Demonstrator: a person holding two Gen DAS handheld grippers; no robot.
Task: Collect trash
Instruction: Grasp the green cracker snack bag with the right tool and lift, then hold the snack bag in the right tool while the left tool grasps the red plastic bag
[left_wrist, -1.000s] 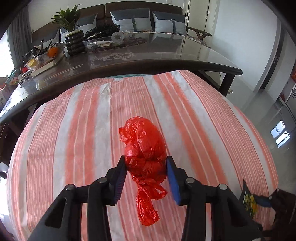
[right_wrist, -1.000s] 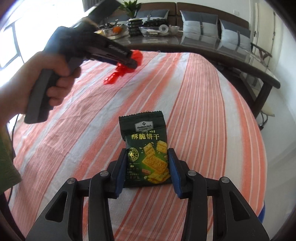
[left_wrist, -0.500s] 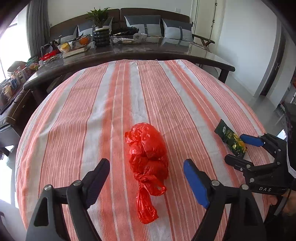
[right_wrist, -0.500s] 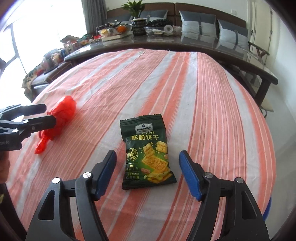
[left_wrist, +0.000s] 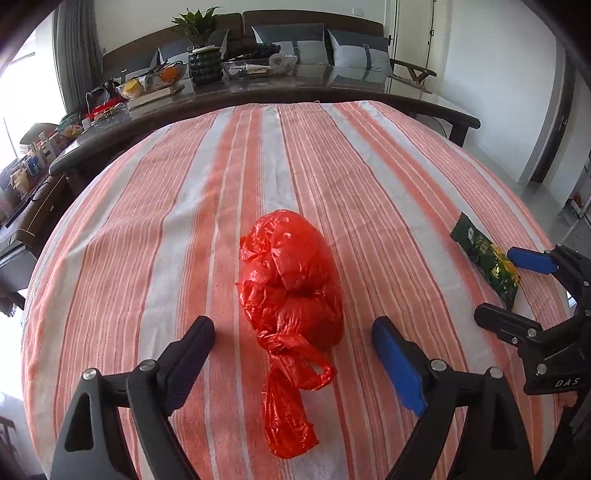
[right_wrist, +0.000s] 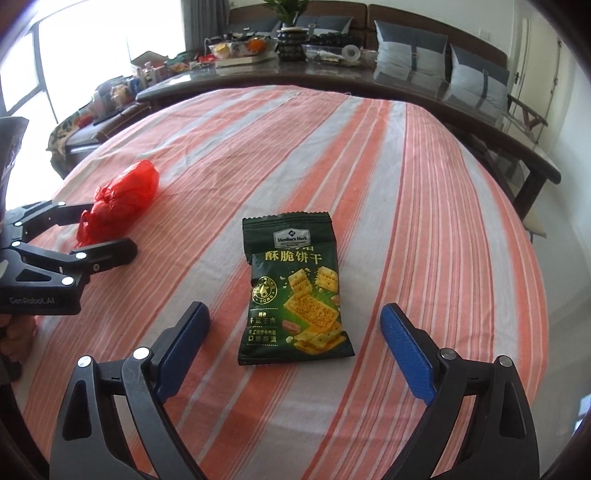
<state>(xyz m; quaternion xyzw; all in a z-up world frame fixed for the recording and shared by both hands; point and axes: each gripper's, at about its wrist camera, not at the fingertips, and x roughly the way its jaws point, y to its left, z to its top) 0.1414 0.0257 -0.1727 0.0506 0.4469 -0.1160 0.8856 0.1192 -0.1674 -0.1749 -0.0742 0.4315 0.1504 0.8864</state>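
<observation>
A knotted red plastic bag lies on the orange-and-white striped cloth. My left gripper is open, its jaws wide apart on either side of the bag's knotted end, not touching it. A dark green cracker packet lies flat on the cloth. My right gripper is open, its jaws wide on either side of the packet's near end. The packet and right gripper show at the right of the left wrist view. The bag and left gripper show at the left of the right wrist view.
A long dark glossy table stands behind the cloth, with a potted plant, fruit trays and clutter. A sofa with grey cushions is behind it. The cloth drops off at its right edge to the floor.
Both grippers opened wide and let go: the red bag and the cracker packet now lie free on the cloth. The left gripper came down from its raised position to the cloth.
</observation>
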